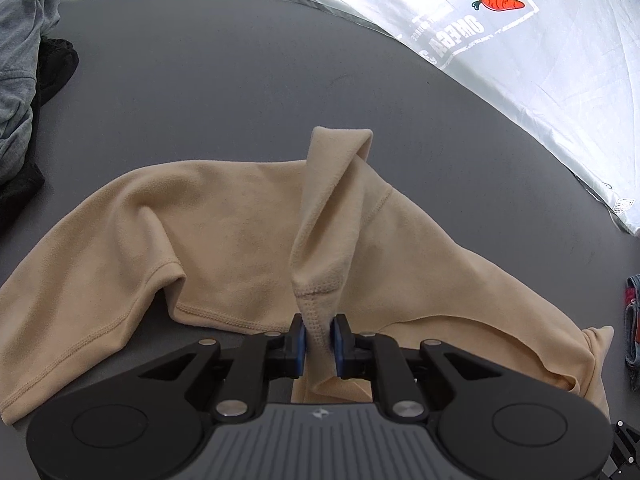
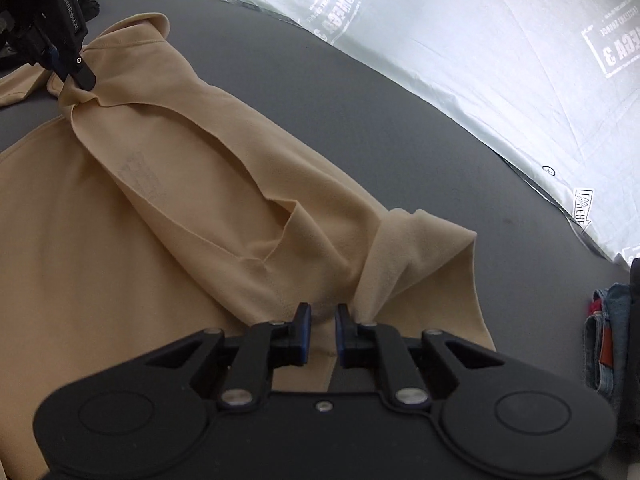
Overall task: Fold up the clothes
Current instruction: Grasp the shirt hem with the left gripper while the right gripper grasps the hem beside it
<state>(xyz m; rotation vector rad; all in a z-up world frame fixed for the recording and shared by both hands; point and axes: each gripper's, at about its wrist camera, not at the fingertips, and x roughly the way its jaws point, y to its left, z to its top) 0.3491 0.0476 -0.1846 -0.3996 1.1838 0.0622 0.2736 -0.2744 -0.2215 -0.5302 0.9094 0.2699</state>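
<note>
The tan garment (image 1: 224,216) sprawls on the grey counter (image 1: 240,88), its long axis running eleven to five between both pinches: left gripper (image 1: 320,338) clamps one bunched end, right gripper (image 2: 322,330) the other.

A home-like laundry spot, not a lab or workshop: clothes lie about a plain dark grey table (image 1: 240,80), a crumpled grey garment (image 1: 20,60) at its left edge, folded blue denim (image 2: 604,340) at its right edge. A white sheet printed with an orange carrot (image 1: 502,0) borders the far edge.
</note>
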